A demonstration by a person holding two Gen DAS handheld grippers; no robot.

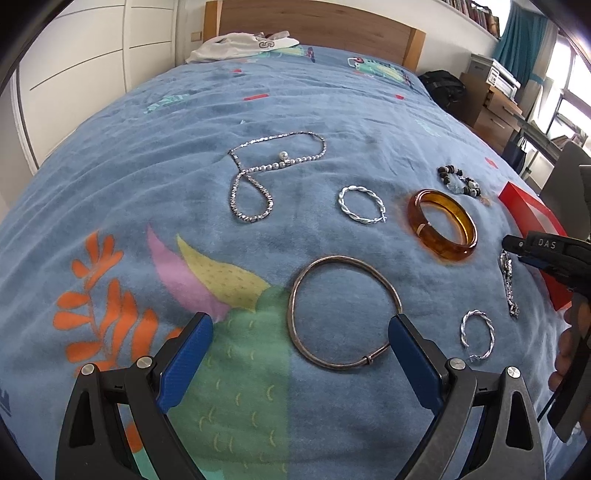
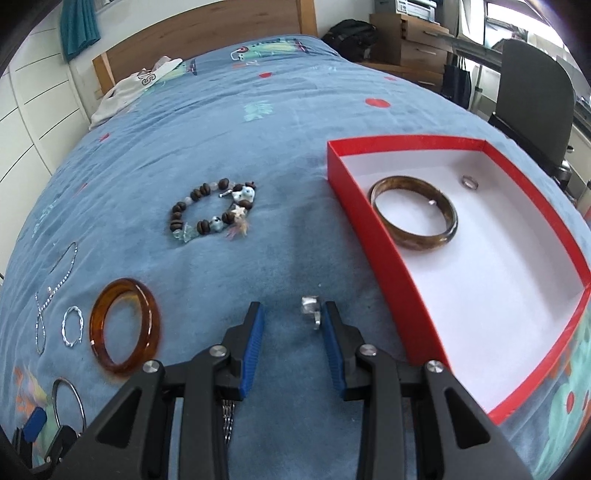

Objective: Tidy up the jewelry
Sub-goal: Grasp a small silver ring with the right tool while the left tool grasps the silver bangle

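Jewelry lies on a blue bedspread. My left gripper [image 1: 301, 334] is open just above a thin metal bangle [image 1: 341, 312]. Beyond it lie a silver necklace [image 1: 273, 166], a twisted silver hoop [image 1: 360, 205], an amber bangle [image 1: 441, 225], a beaded bracelet [image 1: 460, 181], a second twisted hoop [image 1: 476, 334] and a silver chain bracelet [image 1: 508, 282]. My right gripper [image 2: 293, 315] is open, its fingers either side of the end of that chain bracelet [image 2: 310, 310]. A red box [image 2: 373, 206] to its right holds a brown bangle [image 2: 413, 212] and a small ring [image 2: 470, 181].
A wooden headboard [image 1: 317, 22] and a white garment [image 1: 236, 44] are at the far end of the bed. A dark chair [image 2: 532, 96], a black bag [image 2: 352, 37] and a wooden cabinet [image 2: 413, 40] stand beside the bed on the right.
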